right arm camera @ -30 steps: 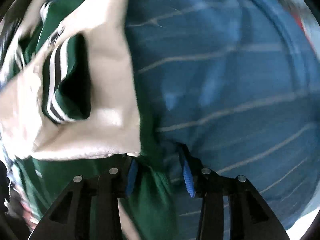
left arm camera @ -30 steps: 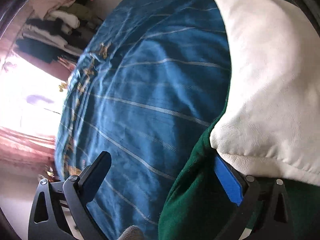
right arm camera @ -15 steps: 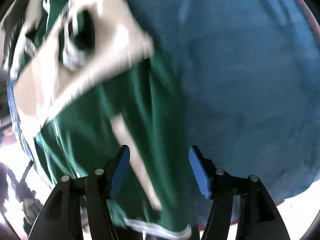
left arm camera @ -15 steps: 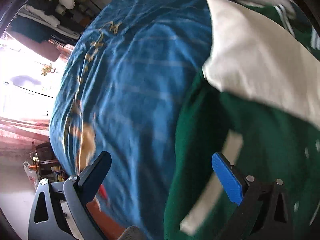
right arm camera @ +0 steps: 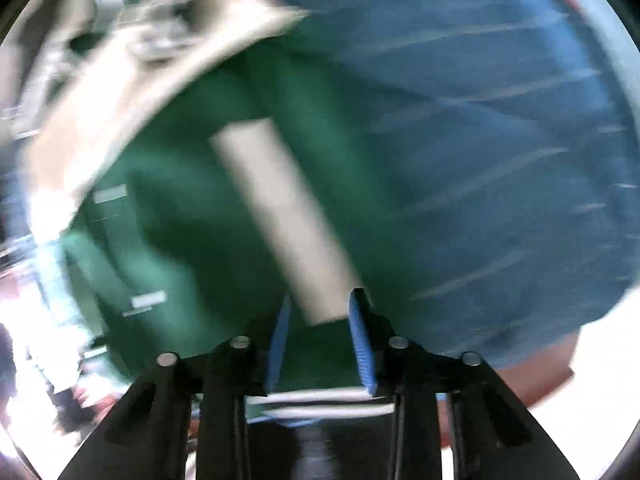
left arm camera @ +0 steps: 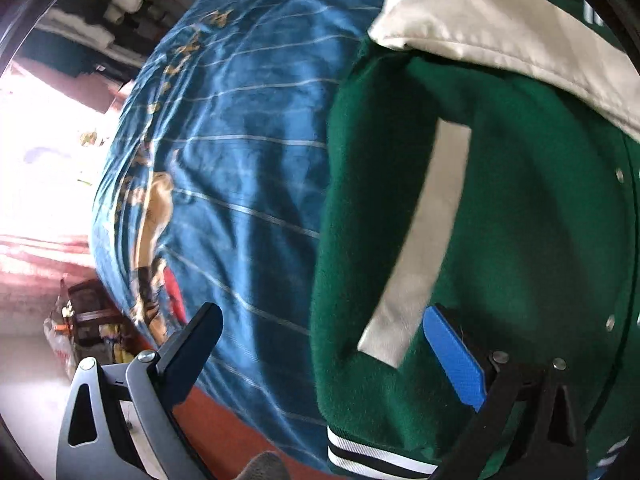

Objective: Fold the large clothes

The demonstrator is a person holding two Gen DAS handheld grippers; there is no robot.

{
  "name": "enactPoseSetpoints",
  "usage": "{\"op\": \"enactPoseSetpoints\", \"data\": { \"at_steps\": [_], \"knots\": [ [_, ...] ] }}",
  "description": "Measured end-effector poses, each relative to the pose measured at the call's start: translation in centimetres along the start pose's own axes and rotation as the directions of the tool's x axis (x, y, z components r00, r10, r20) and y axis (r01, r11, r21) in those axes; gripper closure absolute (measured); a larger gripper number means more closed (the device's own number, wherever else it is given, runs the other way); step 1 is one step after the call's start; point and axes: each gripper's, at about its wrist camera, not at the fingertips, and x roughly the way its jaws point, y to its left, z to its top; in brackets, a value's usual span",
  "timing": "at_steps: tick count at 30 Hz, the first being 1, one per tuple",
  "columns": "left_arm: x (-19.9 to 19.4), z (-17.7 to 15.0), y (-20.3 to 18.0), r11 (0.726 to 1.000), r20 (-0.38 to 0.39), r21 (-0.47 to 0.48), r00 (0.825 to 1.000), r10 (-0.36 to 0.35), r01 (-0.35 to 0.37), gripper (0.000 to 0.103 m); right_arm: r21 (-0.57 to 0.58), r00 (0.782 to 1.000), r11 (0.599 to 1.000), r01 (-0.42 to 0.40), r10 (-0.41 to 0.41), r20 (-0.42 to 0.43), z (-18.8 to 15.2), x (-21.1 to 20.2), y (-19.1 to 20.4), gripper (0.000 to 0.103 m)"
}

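A green varsity jacket (left arm camera: 520, 208) with cream sleeves (left arm camera: 500, 28) and white pocket trim (left arm camera: 428, 240) lies on a blue striped bedspread (left arm camera: 248, 152). Its striped hem (left arm camera: 372, 454) is at the bed's near edge. My left gripper (left arm camera: 324, 344) is open above the jacket's left edge, with one blue pad (left arm camera: 452, 356) over the green cloth and nothing held. In the blurred right wrist view, my right gripper (right arm camera: 320, 320) hovers over the jacket (right arm camera: 192, 232), its jaws narrowly apart around the lower end of the other pocket trim (right arm camera: 280, 216). Whether it grips cloth is unclear.
The bedspread (right arm camera: 480, 140) fills the area beside the jacket. Stacked clothes (left arm camera: 108, 4) sit on shelves at the far left. A bright window (left arm camera: 40, 160) and clutter on the floor (left arm camera: 84, 328) lie beyond the bed's edge.
Both grippers pulled back toward the jacket's hem, so more of the green body and the pocket trim came into view. The right gripper's jaws narrowed.
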Motion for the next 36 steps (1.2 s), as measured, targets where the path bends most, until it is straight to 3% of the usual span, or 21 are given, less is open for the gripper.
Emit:
{"op": "enactPoseSetpoints", "data": {
  "at_steps": [1, 2, 3, 4, 5, 8, 11, 12, 13, 15, 17, 20, 22, 25, 27, 28, 29, 30, 31, 34, 36],
  "knots": [
    [0.7, -0.3, -0.5, 1.0, -0.001, 0.017, 1.0, 0.0, 0.0, 0.0, -0.006, 0.995, 0.996, -0.091, 0.091, -0.046, -0.2, 0.9, 1.5, 0.065],
    [1.6, -0.7, -1.1, 0.999, -0.003, 0.033, 1.0, 0.003, -0.003, 0.0, 0.002, 0.967, 0.974, -0.226, 0.225, -0.12, -0.7, 2.9, 4.2, 0.065],
    [2.5, -0.9, -1.6, 0.999, 0.001, 0.037, 1.0, -0.003, 0.003, 0.0, 0.023, 0.926, 0.944, -0.33, 0.328, -0.188, -1.3, 5.4, 6.8, 0.065],
    [3.0, -1.0, -2.1, 0.999, 0.01, 0.039, 1.0, -0.009, 0.009, 0.0, 0.028, 0.896, 0.926, -0.376, 0.372, -0.241, -2.3, 8.0, 9.4, 0.065],
    [3.3, -1.1, -2.2, 0.999, 0.017, 0.036, 1.0, -0.015, 0.015, 0.0, 0.012, 0.886, 0.922, -0.388, 0.376, -0.273, -4.1, 10.7, 12.1, 0.065],
    [3.7, -0.7, -1.7, 0.998, 0.032, -0.015, 0.998, -0.059, 0.059, 0.0, -0.025, 0.911, 0.953, -0.303, 0.282, -0.301, -5.4, 15.9, 14.8, 0.064],
    [4.1, -0.8, -1.0, 0.993, 0.064, -0.035, 0.992, -0.109, 0.111, 0.0, 0.011, 0.913, 0.952, -0.306, 0.297, -0.28, -5.3, 18.6, 15.7, 0.066],
    [4.3, -0.8, -0.5, 0.989, 0.051, -0.05, 0.989, -0.139, 0.141, 0.0, -0.001, 0.922, 0.954, -0.3, 0.289, -0.259, -5.3, 18.7, 16.2, 0.086],
    [4.0, -0.6, -0.3, 0.986, 0.034, -0.056, 0.987, -0.158, 0.16, 0.0, -0.025, 0.936, 0.96, -0.278, 0.264, -0.234, -4.9, 18.0, 16.4, 0.097],
    [3.4, -0.2, 1.0, 0.977, -0.01, -0.085, 0.98, -0.197, 0.196, 0.0, -0.118, 0.968, 0.973, -0.2, 0.178, -0.176, -5.4, 16.3, 17.5, 0.098],
    [1.8, -0.3, 2.5, 0.978, 0.0, -0.108, 0.984, -0.18, 0.179, 0.0, -0.146, 0.983, 0.977, -0.157, 0.14, -0.122, -4.8, 13.2, 16.6, 0.098],
    [-0.6, -0.8, 4.7, 0.983, 0.047, -0.119, 0.99, -0.133, 0.138, 0.0, -0.18, 0.995, 0.981, -0.076, 0.062, -0.08, -3.6, 11.5, 15.7, 0.098],
    [-1.2, -1.3, 5.6, 0.988, 0.053, -0.116, 0.994, -0.096, 0.102, 0.0, -0.16, 0.992, 0.986, -0.05, 0.032, -0.118, -4.0, 11.5, 13.0, 0.096],
    [-1.2, -2.3, 6.5, 0.99, 0.053, -0.119, 0.997, -0.063, 0.069, 0.0, -0.123, 0.986, 0.991, -0.055, 0.035, -0.164, -3.0, 12.2, 10.9, 0.085],
    [-0.4, -3.0, 6.3, 0.991, 0.034, -0.104, 0.996, -0.077, 0.08, 0.0, -0.141, 0.993, 0.99, -0.015, -0.002, -0.116, -3.7, 10.6, 10.6, 0.072],
    [0.5, -3.4, 5.6, 0.994, 0.017, -0.076, 0.997, -0.08, 0.081, 0.0, -0.155, 0.996, 0.988, -0.008, -0.006, -0.09, -4.3, 9.7, 10.4, 0.071],
    [1.7, -4.1, 4.5, 0.998, -0.008, -0.031, 0.998, -0.061, 0.06, 0.0, -0.171, 0.997, 0.985, -0.029, 0.016, -0.077, -5.2, 9.0, 10.1, 0.069],
    [3.3, -4.7, 3.3, 1.0, -0.036, 0.014, 0.999, 0.003, -0.003, 0.0, -0.175, 0.996, 0.984, -0.035, 0.02, -0.089, -6.5, 9.2, 10.1, 0.069],
    [4.2, -5.1, 3.3, 0.999, -0.049, 0.037, 0.998, 0.042, -0.04, 0.0, -0.177, 0.993, 0.984, -0.015, -0.005, -0.117, -7.0, 10.2, 10.0, 0.069],
    [4.7, -5.5, 5.7, 0.996, -0.077, -0.079, 0.996, -0.053, 0.047, 0.0, -0.191, 0.983, 0.981, 0.041, -0.074, -0.17, -8.4, 13.0, 7.6, 0.071],
    [3.3, -6.0, 8.9, 0.975, -0.058, -0.198, 0.992, -0.111, 0.098, 0.0, -0.182, 0.983, 0.981, 0.059, -0.089, -0.161, -8.4, 12.4, 7.6, 0.068]
  ]
}}
